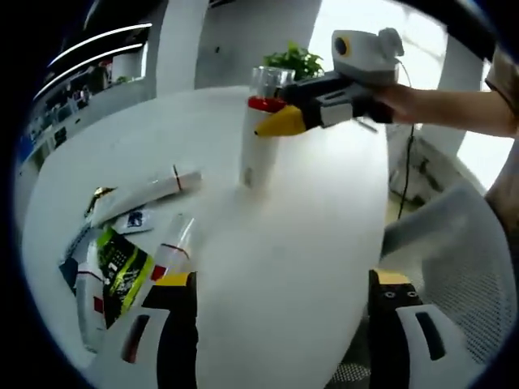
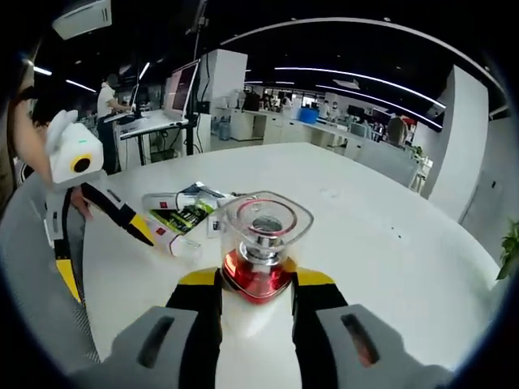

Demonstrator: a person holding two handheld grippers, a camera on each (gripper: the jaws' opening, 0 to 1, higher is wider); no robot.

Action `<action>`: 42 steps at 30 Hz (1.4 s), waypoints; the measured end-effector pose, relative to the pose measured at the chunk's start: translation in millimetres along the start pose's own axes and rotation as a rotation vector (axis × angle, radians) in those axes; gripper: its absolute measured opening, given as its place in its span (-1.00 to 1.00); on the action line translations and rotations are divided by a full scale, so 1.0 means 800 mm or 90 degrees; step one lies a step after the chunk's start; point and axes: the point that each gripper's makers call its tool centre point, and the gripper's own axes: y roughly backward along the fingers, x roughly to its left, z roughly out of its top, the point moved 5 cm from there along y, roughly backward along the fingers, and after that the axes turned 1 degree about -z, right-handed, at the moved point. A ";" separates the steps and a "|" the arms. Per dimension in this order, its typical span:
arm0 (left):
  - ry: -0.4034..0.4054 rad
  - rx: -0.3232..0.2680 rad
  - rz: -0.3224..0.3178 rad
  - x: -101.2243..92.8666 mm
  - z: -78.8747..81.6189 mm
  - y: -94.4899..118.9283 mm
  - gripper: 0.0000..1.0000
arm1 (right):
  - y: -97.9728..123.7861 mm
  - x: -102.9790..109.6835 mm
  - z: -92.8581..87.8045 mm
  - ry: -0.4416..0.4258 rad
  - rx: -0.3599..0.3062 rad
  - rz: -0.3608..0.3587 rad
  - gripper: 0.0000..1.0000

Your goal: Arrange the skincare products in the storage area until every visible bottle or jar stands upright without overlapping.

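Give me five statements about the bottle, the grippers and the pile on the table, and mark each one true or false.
1. The right gripper is closed on the white bottle near its red collar. True.
2. That bottle lies flat on the white table. False: it stands upright, its base on the tabletop.
3. The left gripper holds a tube. False: its jaws stand apart with nothing between them.
4. Several tubes and packets lie flat in a pile, overlapping each other. True.
5. The bottle has an opaque black cap. False: the clear cap lets the top underneath show through.
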 end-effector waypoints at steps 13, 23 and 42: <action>0.054 0.000 0.041 0.002 -0.025 0.023 0.79 | -0.017 -0.025 0.003 -0.004 -0.005 0.001 -0.35; 0.065 -0.003 0.056 0.003 -0.027 0.030 0.79 | -0.022 -0.035 0.005 -0.004 -0.006 0.002 -0.35; 0.069 -0.003 0.058 0.003 -0.028 0.029 0.79 | -0.027 -0.045 0.005 -0.010 -0.004 -0.003 -0.34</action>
